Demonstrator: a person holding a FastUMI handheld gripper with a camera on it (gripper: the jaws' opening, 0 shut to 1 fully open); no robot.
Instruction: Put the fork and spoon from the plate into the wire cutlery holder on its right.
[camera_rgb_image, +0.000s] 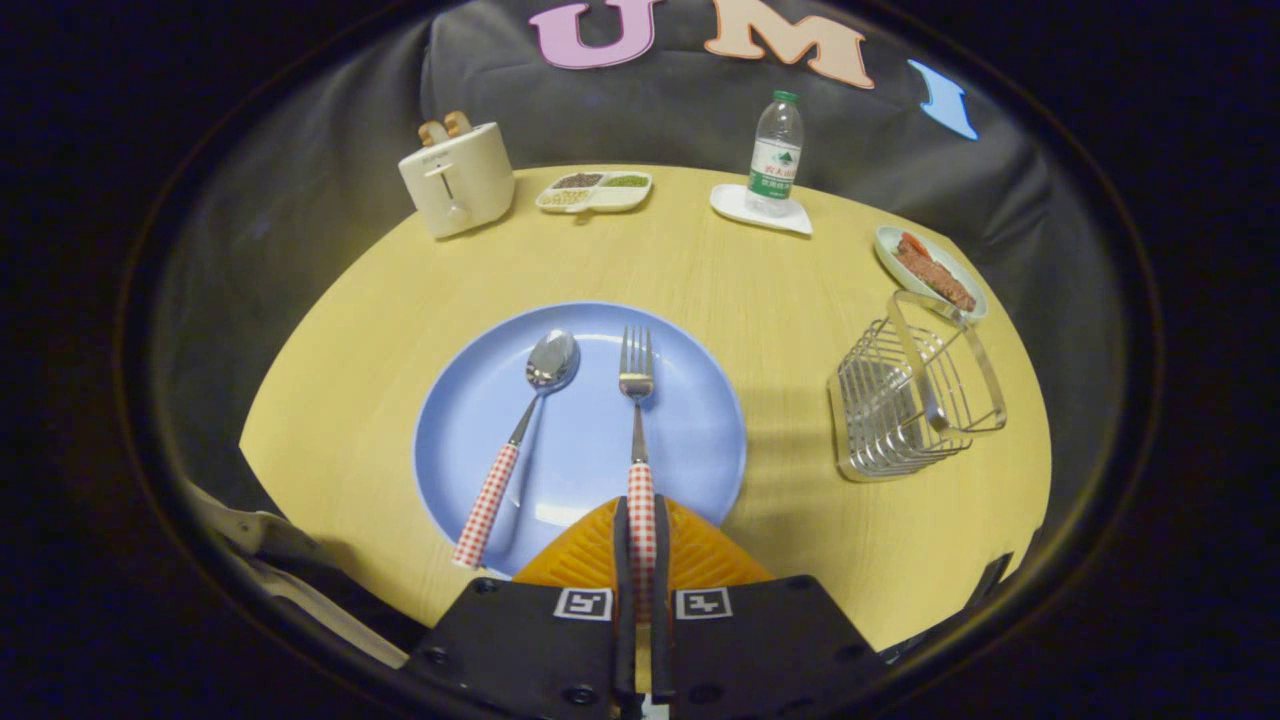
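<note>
A blue plate (690, 440) lies on the yellow table just ahead of my fingers. On it a spoon (515, 450) with a red-checked handle lies to the left, its bowl pointing away from me. The fork (637, 400) lies beside it, tines away, and its red-checked handle runs back between my fingers. My gripper (641, 530) is shut on that handle, both fingers pressed against it over the plate's near rim. The wire cutlery holder (910, 400) stands to the right of the plate, with nothing inside it that I can see.
At the table's far side stand a cream toaster (458, 178), a divided dish of grains (594, 190) and a water bottle (775, 155) on a white coaster. A small dish of food (930, 268) sits just behind the wire holder.
</note>
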